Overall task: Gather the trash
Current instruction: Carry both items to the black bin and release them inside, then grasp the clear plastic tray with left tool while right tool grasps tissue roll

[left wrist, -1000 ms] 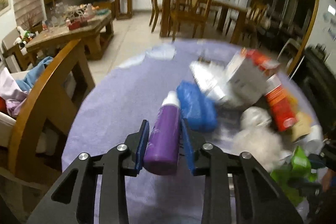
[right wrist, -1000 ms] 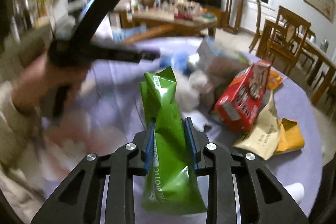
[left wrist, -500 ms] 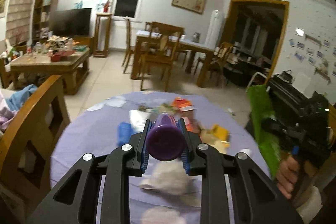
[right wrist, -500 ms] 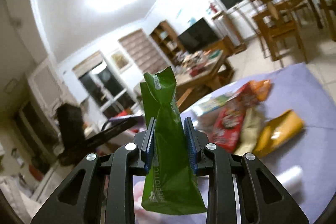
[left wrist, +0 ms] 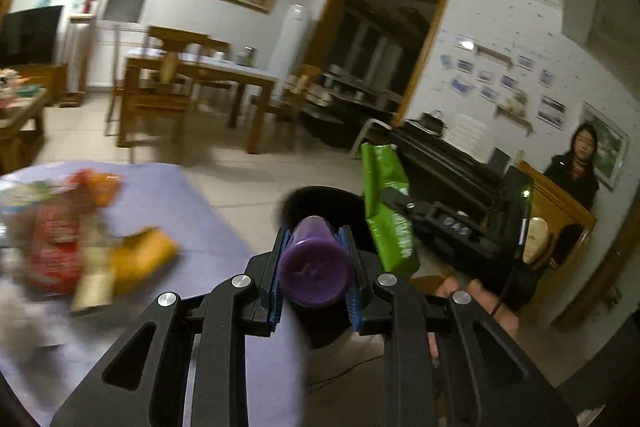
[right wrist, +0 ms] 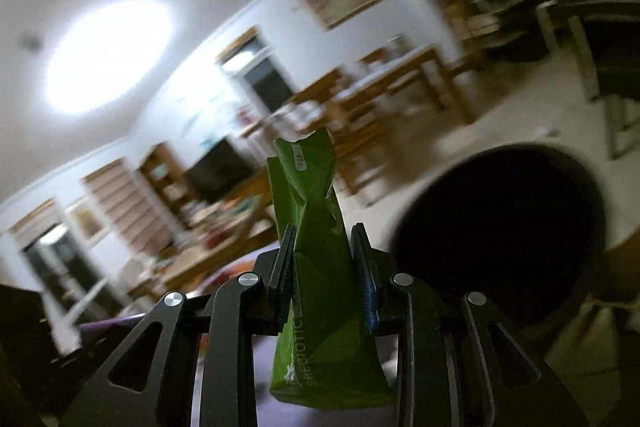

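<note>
Change since earlier frames: both views swung off the purple table (left wrist: 208, 203) toward the floor beside it; dark bin mouth now ahead in both views, absent a second ago.
Left gripper (left wrist: 316, 269): fingers pinching the purple bottle (left wrist: 314, 267), base end toward the camera, held roughly level.
Right gripper (right wrist: 326, 275): fingers pinching the green pouch (right wrist: 320, 267) at mid-height, upright, crumpled top above the pads; also seen from the left wrist view as the green pouch (left wrist: 388, 215) just right of the bottle.
Bin (right wrist: 500, 231): round, dark, open, on the tiled floor; in the left wrist view its rim (left wrist: 320, 191) shows just beyond the bottle.
Remaining trash (left wrist: 60, 251): red packet, yellow and tan wrappers, blurred, lying on the table at left.
Bystander (left wrist: 576, 167): person in dark clothing at the far right wall, well apart.
Step in hand: carrying two picked items to the bin; likely midway, since litter remains on the table.
Next move: bringing each item over the opening, then spreading the fingers so both drop inside; pouch is light and floppy, so may cling to a pad or catch the rim.
</note>
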Demonstrator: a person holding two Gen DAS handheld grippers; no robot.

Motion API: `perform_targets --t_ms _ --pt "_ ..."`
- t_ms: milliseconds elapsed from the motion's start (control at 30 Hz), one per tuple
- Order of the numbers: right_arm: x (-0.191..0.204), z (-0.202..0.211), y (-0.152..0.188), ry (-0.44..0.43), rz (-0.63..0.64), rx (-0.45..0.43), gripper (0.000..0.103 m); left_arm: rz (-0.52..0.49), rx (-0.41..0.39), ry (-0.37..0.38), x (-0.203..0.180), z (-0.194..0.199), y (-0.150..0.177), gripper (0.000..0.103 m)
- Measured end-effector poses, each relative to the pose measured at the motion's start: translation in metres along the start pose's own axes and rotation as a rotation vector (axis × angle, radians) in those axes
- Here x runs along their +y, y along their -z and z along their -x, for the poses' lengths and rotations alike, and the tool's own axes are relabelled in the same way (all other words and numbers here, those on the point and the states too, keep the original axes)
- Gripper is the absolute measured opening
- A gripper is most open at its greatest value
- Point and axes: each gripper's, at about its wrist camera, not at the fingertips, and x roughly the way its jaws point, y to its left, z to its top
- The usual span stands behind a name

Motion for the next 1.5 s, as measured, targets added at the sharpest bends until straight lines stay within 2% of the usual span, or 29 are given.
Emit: perform_targets --t_ms 67,167,367,533,567,600,633,667,700,767,867,967,1133,1267,1400,1433,1467,1500 --pt "-0.025 -0.002 -0.005 0.082 0.002 -0.011 0.028 0.001 0.028 0.038 -0.017 -0.037 0.0 0.025" --pt "-0.064 -0.017 -0.004 0.158 -0.014 0.002 0.028 -0.016 0.056 0.048 -0.035 -0.076 0.002 0.025" --pt "-0.115 -0.056 0.0 0.193 -0.068 0.049 0.029 -0.016 0.14 0.034 -0.048 -0.144 -0.002 0.025" --pt "-0.131 -0.078 0.0 0.197 -0.095 0.067 0.032 -0.036 0.172 0.0 -0.052 -0.16 -0.007 0.027" --pt "-0.139 -0.081 -0.004 0.197 -0.1 0.072 0.037 -0.036 0.18 0.002 -0.051 -0.161 -0.008 0.028" --pt "-0.141 -0.081 -0.006 0.194 -0.107 0.077 0.041 -0.046 0.19 -0.003 -0.05 -0.162 -0.008 0.033" --pt "-0.143 -0.083 -0.007 0.192 -0.118 0.079 0.053 -0.054 0.194 -0.011 -0.05 -0.161 -0.008 0.038" --pt "-0.148 -0.083 -0.006 0.186 -0.146 0.072 0.064 -0.055 0.196 -0.016 -0.05 -0.161 -0.008 0.058" --pt "-0.148 -0.081 -0.007 0.178 -0.164 0.067 0.068 -0.054 0.19 -0.017 -0.05 -0.156 -0.009 0.079" --pt "-0.144 -0.078 -0.008 0.164 -0.182 0.058 0.078 -0.066 0.157 -0.022 -0.054 -0.144 -0.009 0.09" --pt "-0.13 -0.068 -0.007 0.148 -0.158 0.053 0.078 -0.101 0.145 -0.021 -0.056 -0.121 -0.007 0.09" --pt "-0.098 -0.057 -0.005 0.106 -0.117 0.063 0.078 -0.12 0.129 -0.009 -0.056 -0.088 -0.005 0.09" --pt "-0.031 -0.059 0.014 0.009 0.001 0.144 0.082 -0.143 0.127 -0.066 -0.037 -0.037 0.007 0.09" --pt "0.038 -0.073 0.04 -0.082 0.129 0.256 0.082 -0.159 0.132 -0.156 -0.009 0.007 0.017 0.09" --pt "0.104 -0.088 0.082 -0.135 0.338 0.393 0.082 -0.132 0.18 -0.3 0.032 0.045 0.031 0.091" --pt "0.118 -0.089 0.092 -0.131 0.383 0.411 0.07 -0.119 0.196 -0.329 0.042 0.051 0.035 0.091" --pt "0.136 -0.094 0.109 -0.113 0.469 0.448 0.054 -0.109 0.211 -0.352 0.052 0.056 0.04 0.091" --pt "0.148 -0.095 0.117 -0.101 0.505 0.47 0.052 -0.1 0.235 -0.368 0.062 0.06 0.046 0.091"
